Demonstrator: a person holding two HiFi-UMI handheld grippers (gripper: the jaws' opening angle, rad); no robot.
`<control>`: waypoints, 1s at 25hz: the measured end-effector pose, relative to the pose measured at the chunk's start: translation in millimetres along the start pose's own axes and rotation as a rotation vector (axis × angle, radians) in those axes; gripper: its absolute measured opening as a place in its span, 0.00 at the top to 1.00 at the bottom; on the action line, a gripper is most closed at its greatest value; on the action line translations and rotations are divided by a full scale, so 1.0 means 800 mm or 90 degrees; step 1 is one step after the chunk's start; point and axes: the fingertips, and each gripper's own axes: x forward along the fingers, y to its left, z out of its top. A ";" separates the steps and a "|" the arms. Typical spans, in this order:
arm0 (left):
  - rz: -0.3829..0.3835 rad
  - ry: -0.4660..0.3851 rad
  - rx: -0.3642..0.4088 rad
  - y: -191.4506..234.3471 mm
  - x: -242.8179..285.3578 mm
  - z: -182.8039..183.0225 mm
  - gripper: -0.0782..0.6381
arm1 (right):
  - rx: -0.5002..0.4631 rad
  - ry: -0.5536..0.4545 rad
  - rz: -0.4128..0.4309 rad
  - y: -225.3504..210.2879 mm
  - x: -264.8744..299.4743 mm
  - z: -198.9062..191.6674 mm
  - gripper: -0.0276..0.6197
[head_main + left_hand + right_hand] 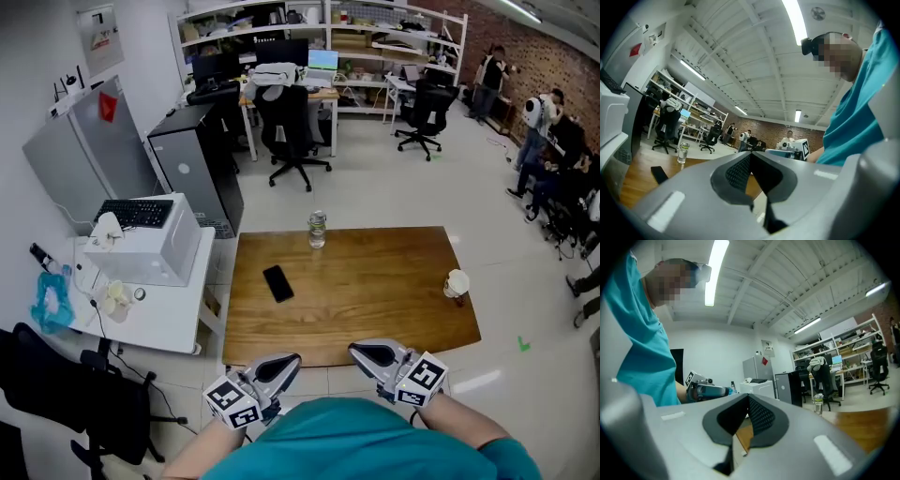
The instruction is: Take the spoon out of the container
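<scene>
The left gripper (289, 360) is held close to the person's teal shirt just off the near edge of the wooden table (375, 291). In the left gripper view its jaws are pressed together with nothing between them. The right gripper (360, 352) sits just beside it, and its jaws meet the same way, also empty. Each carries a cube of black-and-white square markers (232, 401), which bear patterns only and no letters. On the table, the small pale container (457, 284) stands at the right edge, well apart from both grippers. It is too small here to make out the spoon or any label. A black phone (277, 283) lies left of centre, and a clear bottle (317, 230) stands at the far edge, its label unreadable. To the left, a white side table (164, 323) holds a black keyboard (136, 213).
</scene>
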 end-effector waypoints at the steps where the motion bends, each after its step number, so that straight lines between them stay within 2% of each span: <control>1: 0.012 -0.003 -0.009 -0.017 0.024 -0.006 0.90 | -0.002 0.004 0.011 -0.008 -0.028 0.005 0.95; 5: 0.039 -0.011 -0.034 -0.081 0.114 -0.038 0.90 | -0.010 0.015 0.040 -0.043 -0.131 0.013 0.95; 10: 0.029 0.006 -0.033 -0.111 0.190 -0.070 0.90 | -0.016 0.016 0.023 -0.107 -0.203 0.003 0.95; 15: 0.001 0.009 -0.022 -0.078 0.238 -0.093 0.90 | -0.023 0.031 -0.038 -0.187 -0.229 -0.019 0.95; 20: -0.044 0.008 -0.032 -0.029 0.278 -0.121 0.90 | -0.008 0.052 -0.103 -0.252 -0.244 -0.066 0.95; 23: -0.070 0.023 -0.030 -0.020 0.315 -0.131 0.90 | -0.006 0.051 -0.140 -0.291 -0.268 -0.077 0.95; 25: -0.080 0.034 -0.019 -0.025 0.341 -0.136 0.90 | -0.014 0.066 -0.162 -0.319 -0.292 -0.086 0.91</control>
